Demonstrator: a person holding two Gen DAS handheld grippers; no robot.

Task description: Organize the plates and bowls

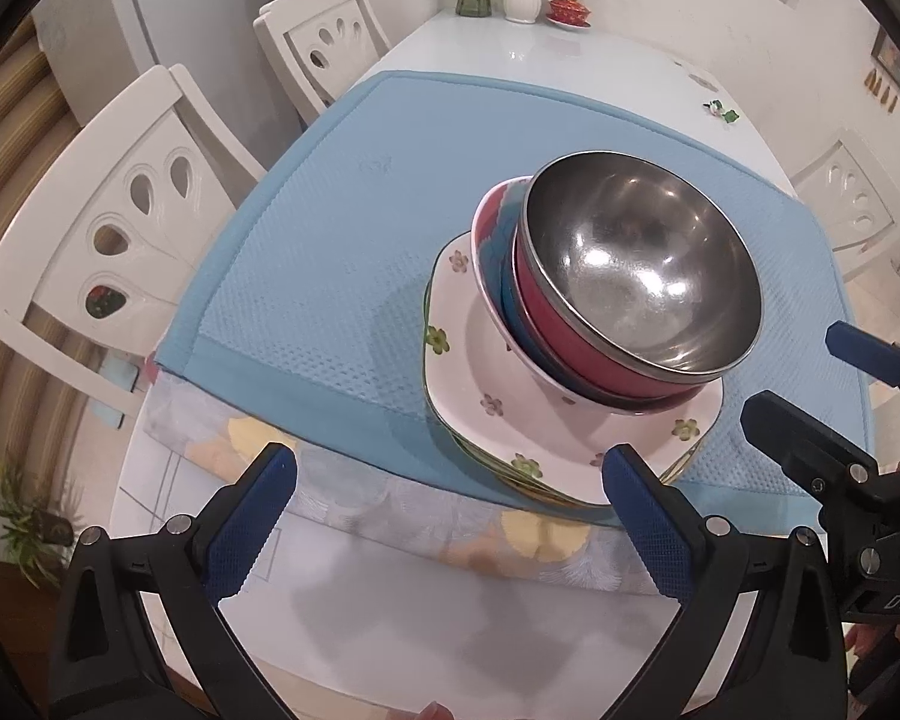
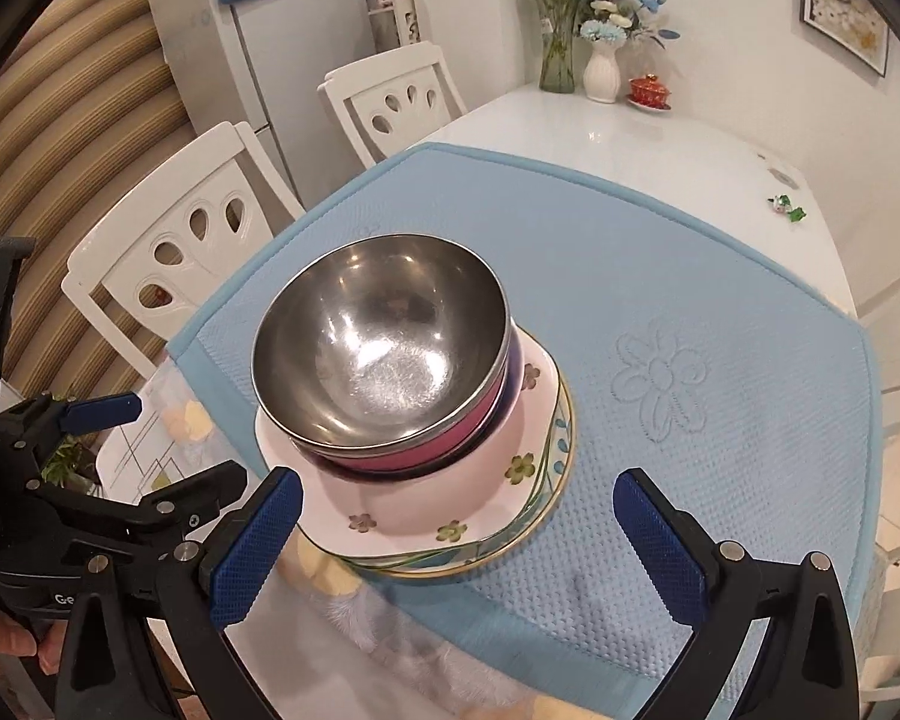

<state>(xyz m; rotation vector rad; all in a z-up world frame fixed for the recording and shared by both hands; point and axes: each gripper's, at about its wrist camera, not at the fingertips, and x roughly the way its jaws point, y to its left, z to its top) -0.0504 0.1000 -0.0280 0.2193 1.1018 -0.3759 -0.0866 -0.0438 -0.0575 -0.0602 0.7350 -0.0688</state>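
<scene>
A: Status, left to right. Left gripper (image 1: 450, 516) at the bottom of its own view: jaws spread wide, nothing between them, hanging over the bare table edge (image 1: 390, 618) short of the blue mat (image 1: 330, 252).

B: Where's the crockery?

A: All in one pile, centre-right of the left view, centre-left of the right view. Steel bowl (image 1: 639, 267) on top, nested in a red bowl (image 1: 561, 324), a dark-blue one under that, then the pink flowered plate (image 1: 480, 372), with at least one gold-rimmed plate (image 2: 555, 492) under it. Pile sits on the mat near its front edge.

B: Right side?

A: Right gripper (image 2: 459, 531) also spread and empty, low in its view, fingers straddling the plate's front rim but apart from it.

B: So which step?

A: Looks like stacking is done, or near it; both tools released, nothing loose on the mat. If anything's left, it's squaring up: the bowls sit off-centre on the plate. I'd nudge from the rim, slow; steel on glaze slides easily.
</scene>
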